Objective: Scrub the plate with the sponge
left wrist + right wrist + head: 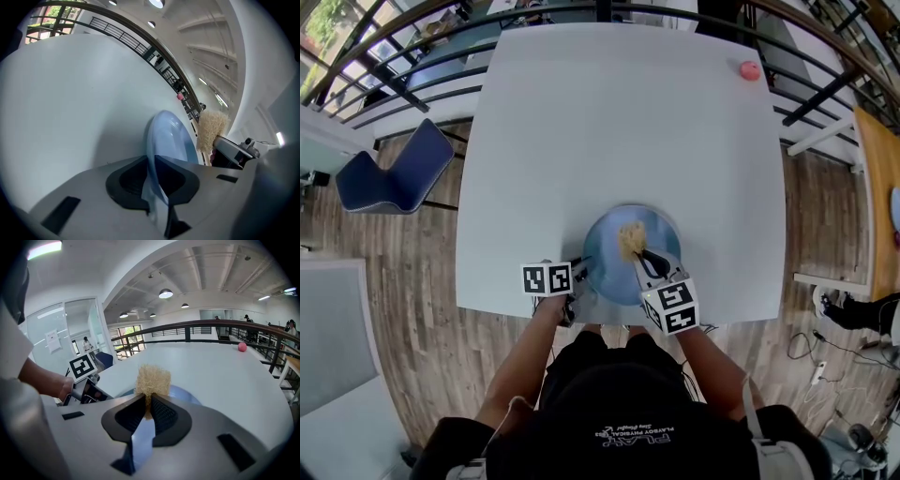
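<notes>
A light blue plate (pixel 609 267) lies on the white table (pixel 619 131) near its front edge. My left gripper (pixel 579 266) is at the plate's left rim. In the left gripper view the plate (pixel 169 136) stands edge-on, and the jaws of my left gripper (pixel 152 180) are shut on its rim. My right gripper (pixel 642 255) reaches over the plate from the right and is shut on a tan fibrous sponge (pixel 631 239). In the right gripper view the sponge (pixel 153 379) sticks up between the jaws of my right gripper (pixel 149 411), above the plate (pixel 186 393).
A small pink ball (pixel 750 70) rests at the table's far right corner. A blue chair (pixel 394 173) stands on the wooden floor to the left. A dark railing (pixel 384 84) runs behind the table.
</notes>
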`<control>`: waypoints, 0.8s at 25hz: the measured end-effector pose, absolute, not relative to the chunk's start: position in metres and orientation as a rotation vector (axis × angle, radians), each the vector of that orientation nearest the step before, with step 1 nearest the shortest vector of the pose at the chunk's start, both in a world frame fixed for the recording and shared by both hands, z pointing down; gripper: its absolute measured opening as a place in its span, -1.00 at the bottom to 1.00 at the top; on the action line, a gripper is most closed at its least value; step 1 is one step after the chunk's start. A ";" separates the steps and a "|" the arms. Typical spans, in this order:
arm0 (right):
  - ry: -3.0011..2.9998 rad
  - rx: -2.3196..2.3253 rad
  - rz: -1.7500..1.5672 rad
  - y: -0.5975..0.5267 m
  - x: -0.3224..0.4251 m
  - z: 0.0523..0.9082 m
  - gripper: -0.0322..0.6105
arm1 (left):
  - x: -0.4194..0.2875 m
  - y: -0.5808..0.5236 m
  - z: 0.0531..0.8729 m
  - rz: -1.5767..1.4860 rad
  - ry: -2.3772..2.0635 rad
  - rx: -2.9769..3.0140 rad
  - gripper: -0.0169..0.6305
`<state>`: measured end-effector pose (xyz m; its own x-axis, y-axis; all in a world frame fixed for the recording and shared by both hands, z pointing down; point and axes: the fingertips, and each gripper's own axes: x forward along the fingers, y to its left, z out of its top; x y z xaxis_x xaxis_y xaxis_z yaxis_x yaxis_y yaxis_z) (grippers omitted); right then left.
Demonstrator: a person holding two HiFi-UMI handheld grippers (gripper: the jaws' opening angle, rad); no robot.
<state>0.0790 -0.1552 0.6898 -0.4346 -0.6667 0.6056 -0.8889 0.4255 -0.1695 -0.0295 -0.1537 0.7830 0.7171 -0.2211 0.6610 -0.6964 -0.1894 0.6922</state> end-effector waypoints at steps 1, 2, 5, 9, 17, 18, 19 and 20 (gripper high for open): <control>-2.233 1.318 0.665 -0.154 0.079 0.690 -0.76 | -0.030 -0.154 0.784 0.503 -0.735 1.743 -0.76; -2.233 1.319 0.668 -0.154 0.080 0.691 -0.76 | -0.030 -0.154 0.784 0.500 -0.737 1.735 -0.77; -2.235 1.318 0.679 -0.153 0.081 0.693 -0.76 | -0.029 -0.157 0.786 0.488 -0.752 1.700 -0.81; -2.250 1.312 0.689 -0.150 0.079 0.694 -0.76 | -0.029 -0.159 0.789 0.536 -0.783 1.679 -0.85; -2.263 1.317 0.690 -0.150 0.084 0.694 -0.76 | -0.029 -0.159 0.789 0.558 -0.816 1.671 -0.87; -2.263 1.319 0.690 -0.150 0.085 0.694 -0.76 | -0.029 -0.160 0.789 0.555 -0.820 1.669 -0.87; -2.264 1.320 0.691 -0.151 0.085 0.694 -0.76 | -0.029 -0.160 0.789 0.552 -0.825 1.668 -0.87; -2.265 1.320 0.691 -0.151 0.086 0.694 -0.76 | -0.029 -0.160 0.789 0.548 -0.830 1.667 -0.87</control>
<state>0.0856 -0.1509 0.6939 -0.4561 -0.6701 0.5855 -0.8829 0.4231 -0.2035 -0.0286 -0.1601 0.7888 0.6424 -0.2368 0.7289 -0.7633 -0.1132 0.6360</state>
